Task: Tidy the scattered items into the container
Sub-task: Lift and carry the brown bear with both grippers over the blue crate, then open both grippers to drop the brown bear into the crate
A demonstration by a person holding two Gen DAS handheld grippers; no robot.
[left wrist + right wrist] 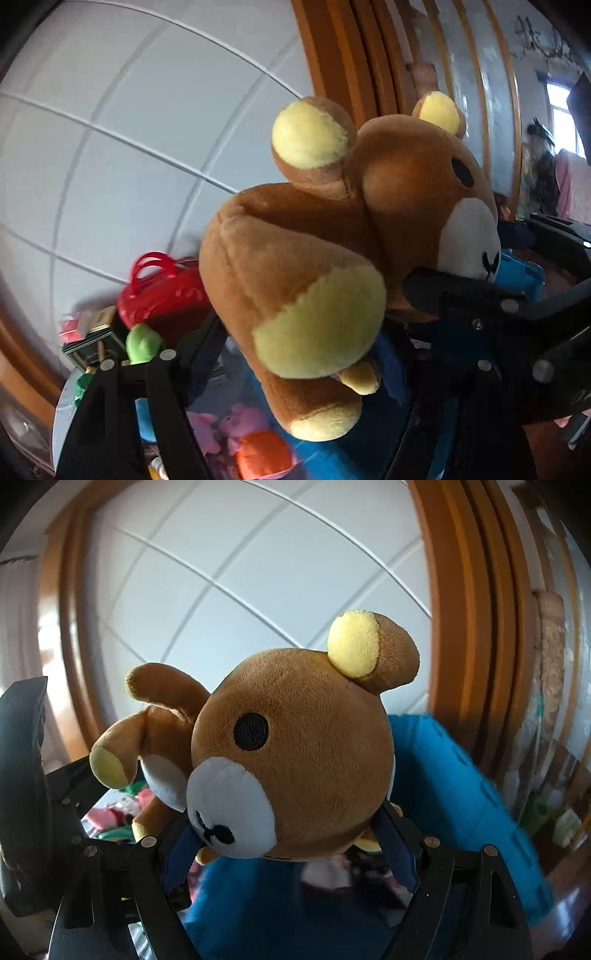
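Observation:
A brown plush bear (332,229) with yellow ears and paws fills both views. In the left wrist view my left gripper (314,343) holds its body between the fingers, above the blue container (521,273). In the right wrist view my right gripper (291,845) is closed around the bear's head (295,753), with the blue container (461,775) below and behind it. Both grippers hold the bear in the air together.
A red toy handbag (159,291), a green toy (142,341), a small tin (92,339), and pink and orange soft items (255,454) lie below. A white tiled wall (129,129) and orange wooden door frames (472,609) stand behind.

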